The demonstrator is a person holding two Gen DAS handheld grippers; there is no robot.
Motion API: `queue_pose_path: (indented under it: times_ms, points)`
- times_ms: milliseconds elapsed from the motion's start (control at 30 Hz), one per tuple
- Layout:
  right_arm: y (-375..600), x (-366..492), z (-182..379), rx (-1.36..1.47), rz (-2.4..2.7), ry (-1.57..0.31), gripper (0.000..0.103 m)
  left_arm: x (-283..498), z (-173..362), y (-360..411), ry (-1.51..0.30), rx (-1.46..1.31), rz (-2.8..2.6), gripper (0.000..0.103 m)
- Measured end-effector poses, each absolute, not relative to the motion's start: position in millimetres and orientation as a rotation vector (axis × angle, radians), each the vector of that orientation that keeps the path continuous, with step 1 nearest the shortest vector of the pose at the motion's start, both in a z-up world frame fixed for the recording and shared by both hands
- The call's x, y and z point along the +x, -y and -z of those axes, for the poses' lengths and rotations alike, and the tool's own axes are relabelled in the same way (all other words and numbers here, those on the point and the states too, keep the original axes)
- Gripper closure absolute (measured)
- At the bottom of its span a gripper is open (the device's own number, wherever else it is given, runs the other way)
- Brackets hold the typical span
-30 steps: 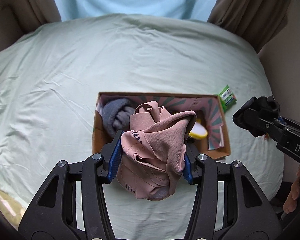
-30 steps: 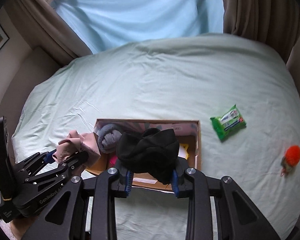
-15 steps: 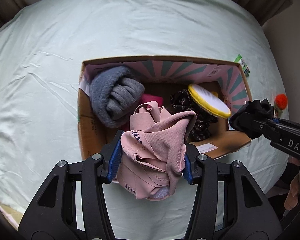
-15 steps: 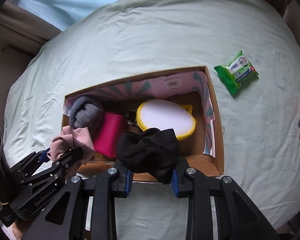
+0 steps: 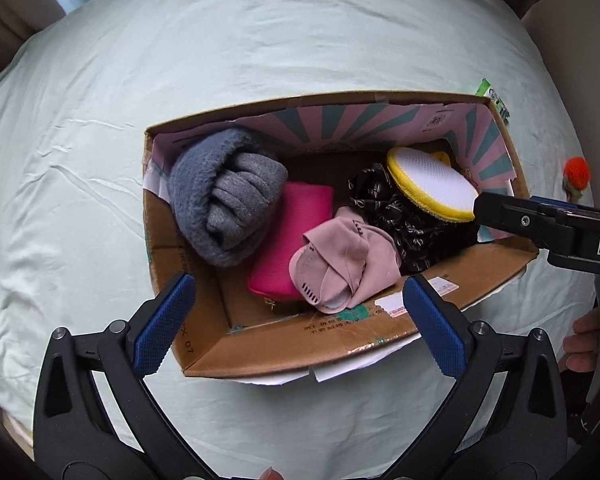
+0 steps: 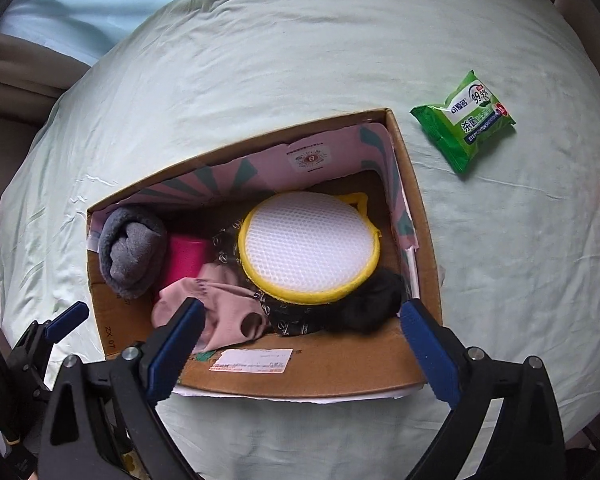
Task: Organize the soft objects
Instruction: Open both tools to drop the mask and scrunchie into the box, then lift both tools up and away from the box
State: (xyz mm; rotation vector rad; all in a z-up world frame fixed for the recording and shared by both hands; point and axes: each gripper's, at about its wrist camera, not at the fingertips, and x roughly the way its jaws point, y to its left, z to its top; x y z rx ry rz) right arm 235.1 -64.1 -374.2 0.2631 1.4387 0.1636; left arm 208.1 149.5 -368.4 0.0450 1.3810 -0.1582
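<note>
A cardboard box (image 5: 340, 344) stands on the pale green bedsheet. My left gripper (image 5: 298, 280) hangs over its near wall; its jaws are opening and grip nothing. The pink cloth (image 5: 344, 256) lies loose in the box below, on a magenta pouch (image 5: 296, 236). My right gripper (image 6: 303, 305) is also above the near wall, its jaws opening and bare. The black cloth (image 6: 374, 304) sits in the box's near right corner. A grey rolled knit (image 5: 224, 200), a black patterned cloth (image 5: 392, 208) and a yellow-rimmed white mesh pad (image 6: 310, 244) are in the box too.
A green pack of wipes (image 6: 466, 120) lies on the sheet beyond the box's right corner. An orange pom-pom (image 5: 576, 172) sits further right. A person's fingers (image 5: 584, 340) show at the right edge. Brown curtains and a pale blue cloth lie beyond the bed.
Both grippers came down over the box and their jaws spread wide. The pink cloth left the left jaws and the black cloth left the right jaws; both now lie in the box.
</note>
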Motion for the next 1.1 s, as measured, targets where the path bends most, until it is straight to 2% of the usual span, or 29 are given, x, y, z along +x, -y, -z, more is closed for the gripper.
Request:
queue_pose_path:
  times_ms: [267, 533, 1100]
  points:
    - [58, 230, 367, 0.233, -0.186, -1.414, 0.006, 200, 358, -150, -1.367, 0.037, 0.142, 0.0]
    - [53, 215, 333, 0.133, -0.227, -1.33, 0.006, 184, 315, -157, -1.287, 0.034, 0.098, 0.0]
    - [67, 130, 196, 0.045, -0.242, -1.012, 0.006, 101, 177, -167, -1.01, -0.016, 0.019, 0.0]
